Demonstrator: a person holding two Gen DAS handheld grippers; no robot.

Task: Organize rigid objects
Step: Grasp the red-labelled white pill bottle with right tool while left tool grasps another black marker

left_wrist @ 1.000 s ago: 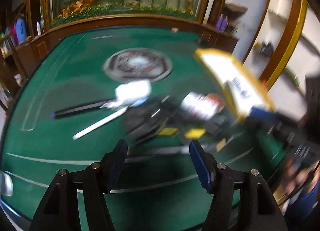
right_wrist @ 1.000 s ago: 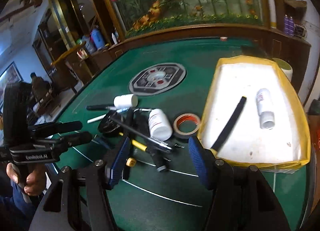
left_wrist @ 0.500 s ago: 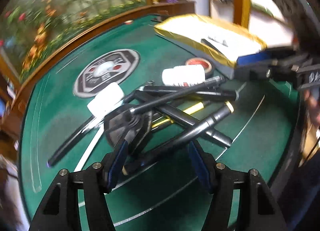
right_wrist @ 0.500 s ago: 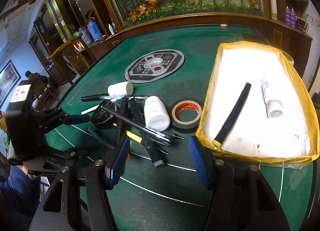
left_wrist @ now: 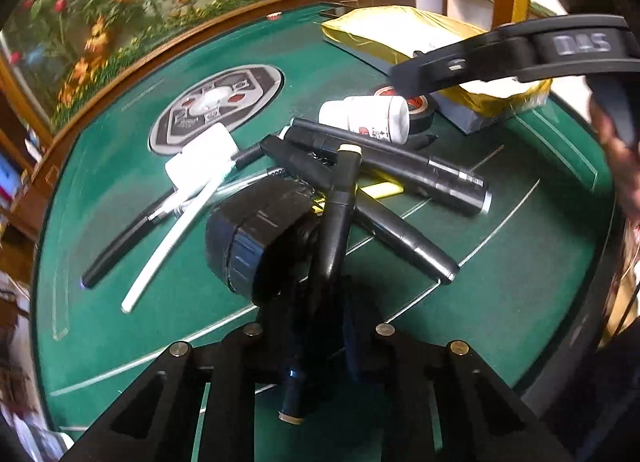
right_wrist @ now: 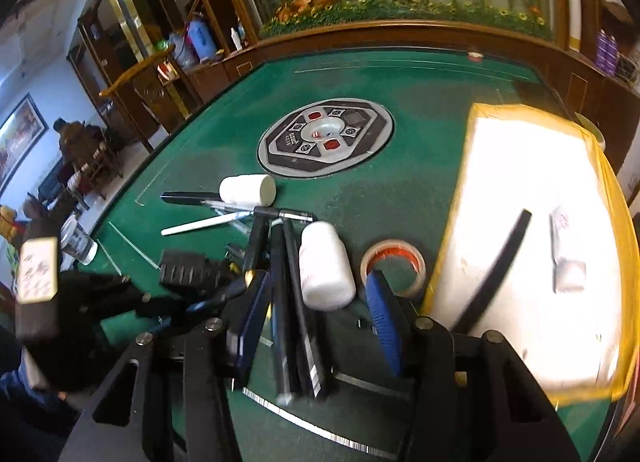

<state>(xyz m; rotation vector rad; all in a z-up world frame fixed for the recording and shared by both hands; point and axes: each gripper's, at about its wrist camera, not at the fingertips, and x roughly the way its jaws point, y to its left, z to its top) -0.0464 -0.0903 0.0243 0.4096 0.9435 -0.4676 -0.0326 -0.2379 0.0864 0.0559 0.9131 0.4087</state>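
Green felt table [right_wrist: 420,197], wooden rim all round, round control panel [right_wrist: 326,137] set in the middle. Clutter sits in one heap on the near side: black markers crossed over each other, a white bottle [right_wrist: 326,266] lying on its side among them, a second small white bottle [right_wrist: 248,189] farther out, a white pen [right_wrist: 204,225] and a black pen [left_wrist: 120,246] trailing off to the left, a tape roll [right_wrist: 394,266] just beside the tray. The yellow-edged tray [right_wrist: 600,165] occupies the right side, close to the table's right edge; a black stick [right_wrist: 496,270] and a small white bottle [right_wrist: 564,246] lie in it, much of its floor bare. Left gripper [left_wrist: 320,326]: jaws closing, narrow gap, a black marker with a cream cap [left_wrist: 338,221] running between them; it looks pinched, a black tape roll [left_wrist: 256,238] lying against it on the left. Right gripper [right_wrist: 316,302]: jaws closing but apart, blue pads standing either side of the long black markers [right_wrist: 288,302] and the white bottle's end, no pad seen pressing. Open felt beyond the panel toward the far rim, and a strip of bare felt in front of the heap.
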